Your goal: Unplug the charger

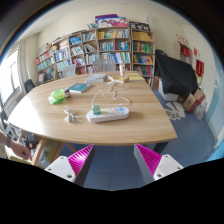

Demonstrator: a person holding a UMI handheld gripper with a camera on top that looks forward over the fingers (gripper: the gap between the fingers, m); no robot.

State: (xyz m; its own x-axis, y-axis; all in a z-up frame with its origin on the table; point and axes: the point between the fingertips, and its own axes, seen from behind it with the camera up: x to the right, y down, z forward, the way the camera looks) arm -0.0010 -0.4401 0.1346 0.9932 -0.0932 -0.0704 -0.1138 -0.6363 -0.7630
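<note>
Hovering with pink-padded fingers apart and empty, the gripper (108, 162) is facing the white rectangular power strip (107, 114) on the wooden table (60, 118). Its long axis is running nine-to-three at twelve o'clock, well beyond the fingertips, with the white charger (110, 103) standing plugged on top.

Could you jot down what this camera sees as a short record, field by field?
place: room with bookshelves along the back wall
table: pale wooden table
power strip: white, on the table, beyond the jaws
charger: white plug with cable standing on the strip
other items: teal book; dark chair beside the table
gripper: open, holding nothing, short of the table
</note>
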